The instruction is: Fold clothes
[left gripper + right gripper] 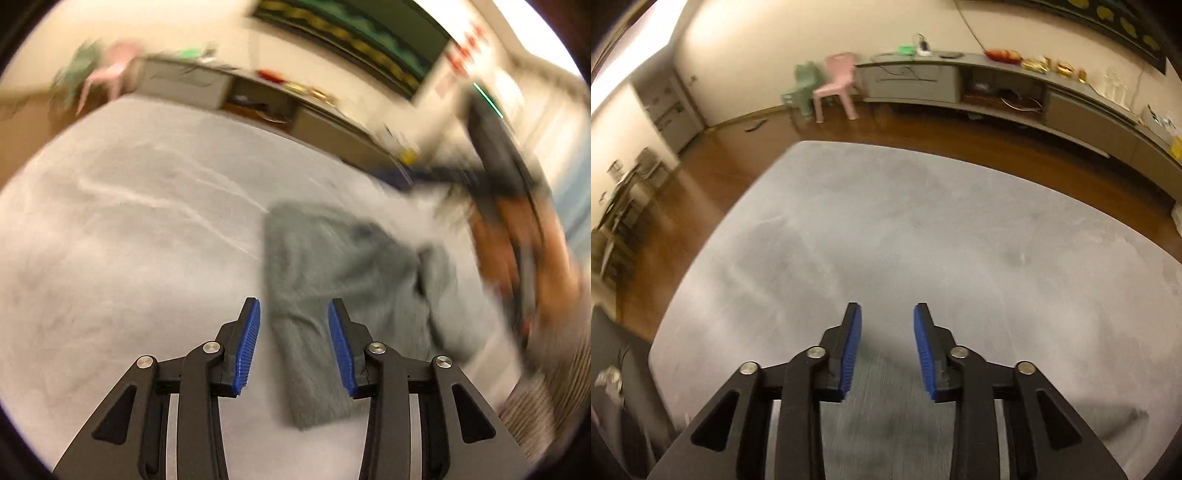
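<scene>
- The left gripper [294, 343] is hovering over the pale grey carpet [129, 240], its blue pads partly apart and gripping nothing.
- The grey-green garment [332, 280] is lying on the carpet under and beyond that gripper, its long axis running from near the camera away and a little right; its narrow near end is showing through the gap between the jaws, without touching them.
- At that view's right edge, blurred, the other gripper [495, 177] is showing in a hand [554, 266].
- The right gripper [887, 350] is pointing down at the carpet [923, 221], pads partly apart and empty.
- Blurred grey-green cloth [879, 413] is lying below its jaws, its direction unclear.
</scene>
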{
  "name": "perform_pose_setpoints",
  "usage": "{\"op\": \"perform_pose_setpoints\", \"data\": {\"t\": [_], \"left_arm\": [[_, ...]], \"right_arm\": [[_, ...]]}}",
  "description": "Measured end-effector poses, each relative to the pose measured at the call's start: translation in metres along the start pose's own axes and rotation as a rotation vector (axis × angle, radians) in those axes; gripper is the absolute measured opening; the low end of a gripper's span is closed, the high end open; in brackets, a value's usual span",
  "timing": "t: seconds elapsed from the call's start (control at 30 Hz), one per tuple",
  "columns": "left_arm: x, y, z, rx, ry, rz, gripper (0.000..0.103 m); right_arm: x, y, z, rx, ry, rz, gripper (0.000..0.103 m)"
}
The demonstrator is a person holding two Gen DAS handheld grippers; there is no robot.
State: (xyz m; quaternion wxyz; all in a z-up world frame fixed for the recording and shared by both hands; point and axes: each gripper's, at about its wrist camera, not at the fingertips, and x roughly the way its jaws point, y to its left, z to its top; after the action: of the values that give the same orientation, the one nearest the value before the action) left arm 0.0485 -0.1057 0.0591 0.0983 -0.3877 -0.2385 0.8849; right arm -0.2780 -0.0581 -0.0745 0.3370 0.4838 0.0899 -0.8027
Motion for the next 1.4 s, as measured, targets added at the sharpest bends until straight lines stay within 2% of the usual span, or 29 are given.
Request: {"op": "perform_pose_setpoints", "data": {"t": [0.1, 0.13, 0.23, 0.27, 0.33, 0.37, 0.4, 0.47, 0.5, 0.57, 0.63, 0.7, 0.77, 0.87, 0.9, 0.97, 1.03, 1.07, 1.13, 1.23, 1.33, 1.4], "left_arm": [[0.02, 0.021, 0.005, -0.098, 0.045, 0.006, 0.039], [0.025, 0.022, 0.009, -0.091, 0.061, 0.016, 0.039], [0.048, 0.022, 0.031, -0.029, 0.117, 0.046, 0.042], [0.06, 0.023, 0.039, -0.005, 0.14, 0.046, 0.043], [0.08, 0.022, 0.051, 0.019, 0.223, 0.007, 0.047], [0.09, 0.021, 0.057, 0.031, 0.264, -0.013, 0.047], [0.102, 0.015, 0.057, 0.062, 0.296, -0.001, 0.047], [0.127, 0.009, 0.056, 0.121, 0.343, 0.047, 0.044], [0.13, 0.004, 0.057, 0.159, 0.326, 0.055, 0.042], [0.134, 0.0, 0.061, 0.178, 0.325, 0.077, 0.037], [0.139, 0.001, 0.066, 0.174, 0.323, 0.063, 0.034], [0.141, 0.003, 0.072, 0.165, 0.321, 0.053, 0.034], [0.137, 0.005, 0.077, 0.155, 0.293, 0.044, 0.034], [0.125, 0.012, 0.09, 0.128, 0.25, 0.041, 0.032], [0.117, 0.011, 0.092, 0.137, 0.233, 0.047, 0.031], [0.104, 0.003, 0.097, 0.18, 0.2, 0.057, 0.032], [0.094, -0.011, 0.096, 0.229, 0.189, 0.013, 0.033], [0.092, -0.017, 0.093, 0.243, 0.189, -0.003, 0.033], [0.091, -0.037, 0.079, 0.273, 0.203, -0.037, 0.034], [0.109, -0.068, 0.059, 0.335, 0.236, -0.012, 0.037], [0.143, -0.091, 0.052, 0.389, 0.273, 0.069, 0.037], [0.147, -0.104, 0.053, 0.388, 0.266, 0.066, 0.037]], "right_arm": [[-0.008, 0.023, -0.058, -0.104, 0.058, 0.031, 0.037], [-0.006, 0.032, -0.08, -0.144, 0.083, 0.035, 0.037], [-0.006, 0.054, -0.121, -0.242, 0.067, -0.026, 0.039], [-0.009, 0.062, -0.131, -0.26, 0.048, -0.017, 0.048], [-0.007, 0.081, -0.145, -0.299, 0.03, 0.023, 0.059], [-0.006, 0.091, -0.152, -0.319, 0.022, 0.044, 0.061], [-0.002, 0.1, -0.156, -0.346, 0.016, 0.039, 0.061], [0.014, 0.109, -0.16, -0.38, 0.013, -0.014, 0.06], [0.023, 0.109, -0.162, -0.382, 0.023, -0.041, 0.052], [0.022, 0.106, -0.168, -0.343, 0.022, -0.023, 0.022], [0.01, 0.108, -0.179, -0.349, 0.013, -0.047, 0.014], [-0.002, 0.107, -0.194, -0.346, 0.012, -0.069, 0.012], [-0.008, 0.102, -0.202, -0.327, 0.031, -0.063, 0.009], [-0.011, 0.095, -0.213, -0.296, 0.107, -0.01, 0.007], [-0.018, 0.095, -0.213, -0.301, 0.099, -0.004, 0.007], [-0.039, 0.092, -0.207, -0.295, 0.044, 0.014, 0.008], [-0.065, 0.078, -0.189, -0.245, -0.053, 0.001, 0.013], [-0.072, 0.067, -0.181, -0.225, -0.09, -0.022, 0.019], [-0.071, 0.035, -0.17, -0.156, -0.109, -0.103, 0.021], [-0.04, -0.018, -0.18, -0.022, -0.016, -0.178, 0.021], [-0.04, -0.046, -0.204, 0.08, -0.043, -0.097, 0.021], [-0.047, -0.056, -0.208, 0.108, -0.057, -0.073, 0.021]]}}
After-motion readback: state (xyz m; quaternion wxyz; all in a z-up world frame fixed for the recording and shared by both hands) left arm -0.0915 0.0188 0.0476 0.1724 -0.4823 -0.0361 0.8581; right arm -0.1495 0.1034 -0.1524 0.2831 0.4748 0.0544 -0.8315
